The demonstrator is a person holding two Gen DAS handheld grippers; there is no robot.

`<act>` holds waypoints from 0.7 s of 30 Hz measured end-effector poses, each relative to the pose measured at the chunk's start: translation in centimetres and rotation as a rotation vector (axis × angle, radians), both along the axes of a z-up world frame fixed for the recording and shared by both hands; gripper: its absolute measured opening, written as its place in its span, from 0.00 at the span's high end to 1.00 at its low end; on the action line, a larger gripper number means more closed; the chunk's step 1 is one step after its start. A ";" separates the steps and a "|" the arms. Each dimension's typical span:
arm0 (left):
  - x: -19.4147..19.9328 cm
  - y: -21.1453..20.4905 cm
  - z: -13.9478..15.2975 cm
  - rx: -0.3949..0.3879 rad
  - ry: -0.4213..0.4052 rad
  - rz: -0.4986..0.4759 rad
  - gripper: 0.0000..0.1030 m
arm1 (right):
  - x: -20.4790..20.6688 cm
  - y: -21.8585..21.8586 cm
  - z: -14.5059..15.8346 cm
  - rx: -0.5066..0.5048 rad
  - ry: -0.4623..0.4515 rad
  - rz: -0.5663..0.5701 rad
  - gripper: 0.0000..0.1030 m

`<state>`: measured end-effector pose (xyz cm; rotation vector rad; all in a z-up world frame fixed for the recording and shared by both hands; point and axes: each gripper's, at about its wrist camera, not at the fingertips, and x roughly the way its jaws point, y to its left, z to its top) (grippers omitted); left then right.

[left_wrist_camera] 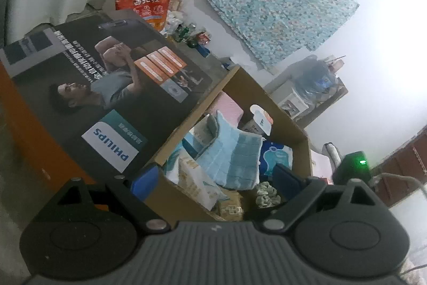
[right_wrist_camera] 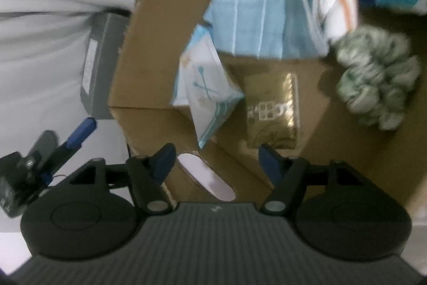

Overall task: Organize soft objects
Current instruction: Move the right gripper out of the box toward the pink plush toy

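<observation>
Both hand-held grippers over the packed cardboard box [left_wrist_camera: 283, 108]

The left hand-held gripper [left_wrist_camera: 213, 178] and right hand-held gripper [right_wrist_camera: 213, 159] are both released, grasping nothing. A folded blue cloth [left_wrist_camera: 229, 156], tissue packs [right_wrist_camera: 205, 95] and a green scrunchie [right_wrist_camera: 379, 79] lie inside the box.

The left wrist view looks forward and downward along its own hand-held gripper [left_wrist_camera: 216, 178], from just outside the cardboard box [left_wrist_camera: 283, 108], taking in the box's contents, a large printed carton [left_wrist_camera: 106, 87] beside it and the room beyond. The right wrist view sits much nearer, tilted steeply into the same box. Both share the blue quilted cloth [left_wrist_camera: 229, 154], green scrunchie [right_wrist_camera: 379, 79] and gold packet [right_wrist_camera: 272, 111].
</observation>
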<state>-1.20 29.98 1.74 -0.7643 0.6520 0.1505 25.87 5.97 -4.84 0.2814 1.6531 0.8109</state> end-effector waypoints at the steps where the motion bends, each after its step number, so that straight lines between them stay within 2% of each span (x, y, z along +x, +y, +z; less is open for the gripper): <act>1: -0.1 0.0 -0.1 -0.001 0.003 0.003 0.10 | 0.1 0.4 -0.5 -0.003 0.006 -0.001 0.32; 6: -0.4 0.2 -0.4 0.000 0.017 0.010 0.10 | 0.4 1.8 -3.0 0.030 0.122 -0.024 0.29; 12: -0.3 0.3 -1.1 -0.010 0.031 0.012 0.10 | 0.2 2.5 -4.4 0.018 0.136 -0.068 0.28; 18: -0.2 0.4 -1.2 -0.008 0.030 -0.002 0.10 | 0.8 0.5 -2.2 -0.097 -0.048 -0.130 0.28; 21: -0.2 0.5 -1.4 -0.012 0.032 0.002 0.10 | 1.3 -1.1 -1.6 -0.128 -0.088 -0.188 0.27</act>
